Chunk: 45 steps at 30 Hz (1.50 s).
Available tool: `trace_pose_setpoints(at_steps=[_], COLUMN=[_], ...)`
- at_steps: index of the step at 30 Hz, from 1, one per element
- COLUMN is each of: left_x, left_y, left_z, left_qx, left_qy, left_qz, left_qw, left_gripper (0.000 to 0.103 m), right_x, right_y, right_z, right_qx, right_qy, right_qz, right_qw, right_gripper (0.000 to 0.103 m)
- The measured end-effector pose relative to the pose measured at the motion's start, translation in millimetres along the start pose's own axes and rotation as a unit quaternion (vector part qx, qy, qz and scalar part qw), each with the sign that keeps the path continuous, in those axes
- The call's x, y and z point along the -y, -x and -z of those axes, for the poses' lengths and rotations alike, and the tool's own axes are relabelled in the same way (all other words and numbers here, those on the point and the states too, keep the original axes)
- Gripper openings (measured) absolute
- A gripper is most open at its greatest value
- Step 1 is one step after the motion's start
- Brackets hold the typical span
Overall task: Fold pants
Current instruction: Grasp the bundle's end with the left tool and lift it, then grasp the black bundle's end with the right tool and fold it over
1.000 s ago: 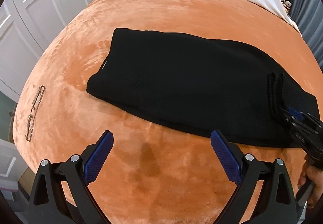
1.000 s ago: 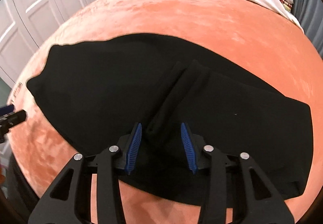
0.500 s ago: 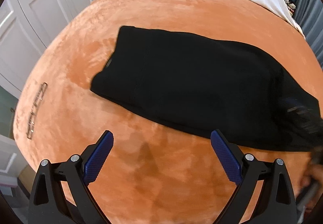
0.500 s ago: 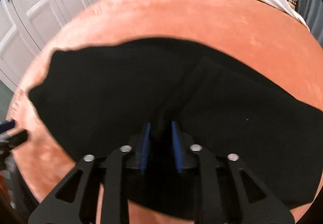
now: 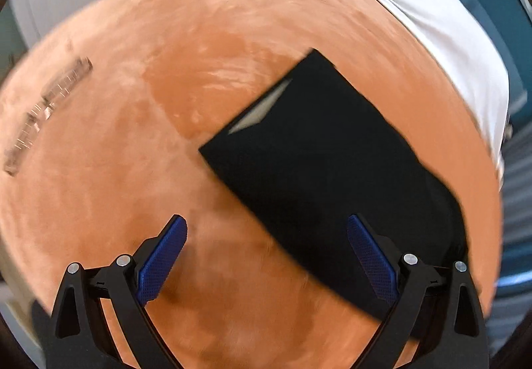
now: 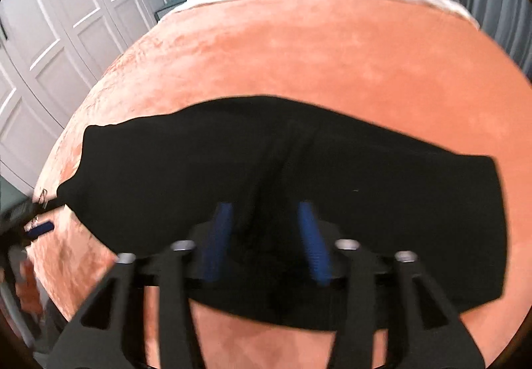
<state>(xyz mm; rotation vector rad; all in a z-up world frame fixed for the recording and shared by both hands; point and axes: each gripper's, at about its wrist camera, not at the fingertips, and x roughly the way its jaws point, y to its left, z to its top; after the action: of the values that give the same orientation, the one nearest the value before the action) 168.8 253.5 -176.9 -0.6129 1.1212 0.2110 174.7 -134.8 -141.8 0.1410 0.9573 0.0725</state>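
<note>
The black pants (image 5: 319, 162) lie folded flat on the orange blanket (image 5: 166, 36), with a pale label showing near their left end. My left gripper (image 5: 266, 236) is open and empty, hovering over the pants' near edge. In the right wrist view the pants (image 6: 399, 189) spread across the frame with a raised ridge of fabric in the middle. My right gripper (image 6: 266, 226) is partly open, its blue pads either side of that ridge. The view is blurred, so I cannot tell whether the pads touch the cloth.
A pair of glasses (image 5: 43, 109) lies on the blanket at the left. A white sheet (image 5: 449, 29) covers the far end of the bed. White wardrobe doors (image 6: 50, 36) stand to the left. The left gripper's fingertip (image 6: 40, 229) shows at the left edge.
My right gripper had closed onto the fabric ridge and has now opened wider again. My left gripper has swung to the left and nearer the pants; both views are motion-blurred.
</note>
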Motion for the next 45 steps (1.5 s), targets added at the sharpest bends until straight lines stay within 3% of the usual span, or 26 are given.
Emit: trace_pose_setpoints(at_steps=[1, 2, 6, 7, 9, 10, 13, 16, 18, 20, 25, 28, 30, 32, 33, 35, 36, 37, 39, 45], left_x=[-3, -6, -7, -4, -1, -1, 9, 53, 95, 143, 247, 294, 306, 304, 300, 292, 290, 287, 276, 253], left_y=[-7, -18, -32, -31, -35, -35, -18, 21, 51, 77, 98, 66, 25, -18, -22, -7, 1, 7, 26, 64], left_z=[-6, -11, -20, -21, -24, -26, -25, -13, 0, 21, 91, 147, 176, 196, 199, 206, 206, 209, 203, 195], left_qx=[-0.011, -0.024, -0.014, -0.006, -0.012, -0.017, 0.002, 0.056, 0.09, 0.108, 0.108, 0.067, 0.009, -0.058, -0.061, -0.025, -0.017, -0.015, -0.004, 0.043], left_qy=[0.017, 0.038, 0.062, 0.059, 0.049, 0.052, 0.035, -0.051, -0.11, -0.167, -0.285, -0.35, -0.377, -0.371, -0.367, -0.375, -0.382, -0.384, -0.378, -0.4], left_qz=[0.017, 0.04, 0.048, 0.051, 0.036, 0.051, 0.05, 0.03, 0.033, 0.059, 0.104, 0.092, 0.058, 0.02, 0.017, 0.017, 0.017, 0.02, 0.037, 0.014], left_qw=[0.9996, 0.9982, 0.9968, 0.9969, 0.9981, 0.9972, 0.9981, 0.9967, 0.9893, 0.9782, 0.9466, 0.93, 0.9243, 0.9265, 0.9282, 0.9267, 0.9238, 0.923, 0.925, 0.9154], left_gripper=[0.095, 0.095, 0.09, 0.064, 0.026, 0.019, 0.015, 0.015, 0.015, 0.015, 0.015, 0.019, 0.023, 0.023, 0.023, 0.027, 0.039, 0.062, 0.077, 0.081], right_x=[-3, -5, -5, -3, -3, -1, 4, 16, 29, 42, 85, 112, 129, 146, 151, 163, 167, 171, 174, 161], right_y=[12, 16, 28, 29, 26, 26, 31, 38, 43, 50, 66, 76, 80, 81, 82, 85, 87, 89, 89, 67], right_z=[6, 10, 27, 32, 38, 41, 48, 52, 54, 57, 66, 73, 80, 88, 91, 94, 95, 94, 89, 54], right_qx=[0.014, 0.017, 0.011, 0.006, -0.003, -0.006, -0.006, -0.003, 0.001, 0.007, 0.02, 0.027, 0.028, 0.024, 0.022, 0.021, 0.023, 0.024, 0.024, 0.017], right_qy=[0.005, 0.006, -0.01, -0.016, -0.025, -0.027, -0.034, -0.048, -0.062, -0.078, -0.125, -0.157, -0.173, -0.189, -0.192, -0.201, -0.202, -0.203, -0.198, -0.193], right_qz=[0.012, 0.015, 0.014, 0.01, 0.008, 0.007, 0.006, 0.011, 0.018, 0.019, 0.025, 0.022, 0.022, 0.028, 0.028, 0.03, 0.029, 0.028, 0.018, -0.069], right_qw=[1.0, 1.0, 1.0, 1.0, 1.0, 1.0, 0.999, 0.999, 0.998, 0.997, 0.992, 0.987, 0.984, 0.981, 0.981, 0.979, 0.979, 0.979, 0.98, 0.979], right_gripper=[0.07, 0.072, 0.072, 0.072, 0.075, 0.077, 0.077, 0.084, 0.084, 0.084, 0.084, 0.085, 0.085, 0.085, 0.084, 0.085, 0.085, 0.085, 0.085, 0.088])
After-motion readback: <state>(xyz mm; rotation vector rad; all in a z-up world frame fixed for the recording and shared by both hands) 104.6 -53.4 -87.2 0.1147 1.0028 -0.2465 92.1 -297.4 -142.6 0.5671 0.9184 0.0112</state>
